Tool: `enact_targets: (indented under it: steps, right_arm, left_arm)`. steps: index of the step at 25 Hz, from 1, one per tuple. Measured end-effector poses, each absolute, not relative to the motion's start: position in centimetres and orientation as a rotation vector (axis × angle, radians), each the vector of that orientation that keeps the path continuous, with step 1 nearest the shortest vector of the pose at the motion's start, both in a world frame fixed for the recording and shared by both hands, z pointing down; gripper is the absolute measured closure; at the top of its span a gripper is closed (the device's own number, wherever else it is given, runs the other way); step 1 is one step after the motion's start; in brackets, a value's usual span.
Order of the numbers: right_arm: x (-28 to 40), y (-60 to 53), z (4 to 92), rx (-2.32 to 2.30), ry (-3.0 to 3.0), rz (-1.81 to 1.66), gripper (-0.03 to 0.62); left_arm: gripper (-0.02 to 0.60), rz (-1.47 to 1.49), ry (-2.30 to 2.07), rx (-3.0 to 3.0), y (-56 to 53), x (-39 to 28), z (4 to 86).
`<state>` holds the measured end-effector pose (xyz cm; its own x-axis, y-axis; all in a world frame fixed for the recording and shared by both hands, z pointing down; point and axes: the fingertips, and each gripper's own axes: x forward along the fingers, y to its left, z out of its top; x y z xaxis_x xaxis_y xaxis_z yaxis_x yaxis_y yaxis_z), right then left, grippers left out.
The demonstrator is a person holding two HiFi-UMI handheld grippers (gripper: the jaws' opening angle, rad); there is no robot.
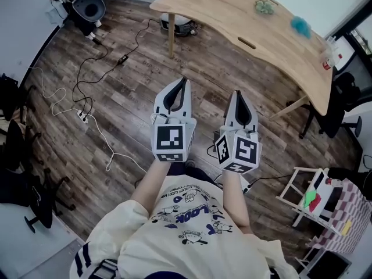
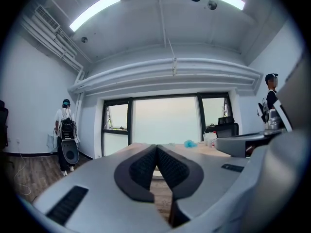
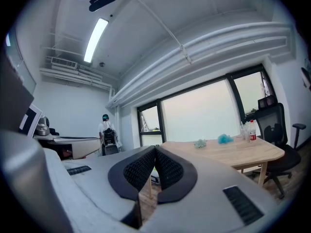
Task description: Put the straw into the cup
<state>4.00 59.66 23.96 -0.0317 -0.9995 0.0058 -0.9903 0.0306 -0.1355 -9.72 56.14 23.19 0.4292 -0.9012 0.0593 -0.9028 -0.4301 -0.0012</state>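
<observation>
Plainly, left tool and right tool both pinched together, empty, side by side mid-frame over dark plank floor. Head view gives curved pale wooden surface, upper right, well apart from tools. Right gripper view gives ribbed black pads meeting, and clear cup at surface's right end beside red-labelled bottle. Straw too small to tell.

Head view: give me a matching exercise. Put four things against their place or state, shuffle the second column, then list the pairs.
Things:
1. left hand-held gripper
2. blue puff
3. table
4. power strip

Place or state:
A. lying on the floor
B. jaws together, nothing between them
C. light wood, upper right of the picture
D. resting on the table

Pairs: 1-B, 2-D, 3-C, 4-A
</observation>
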Motion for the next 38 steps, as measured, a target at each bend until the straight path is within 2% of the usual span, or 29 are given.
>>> enact_targets:
  steps: [15,38]
  right_arm:
    - [3.2,56.4,26.4,-2.046,2.25,-0.282,0.58]
    - [-2.1,35.8,24.8,-2.113,2.219,-0.228,0.58]
  left_arm:
    - [0.551,0.138,-1.747,2.513,53.7,-11.5,25.1]
    - [0.551,0.059,-1.638,2.55,32.6,-14.9,24.2]
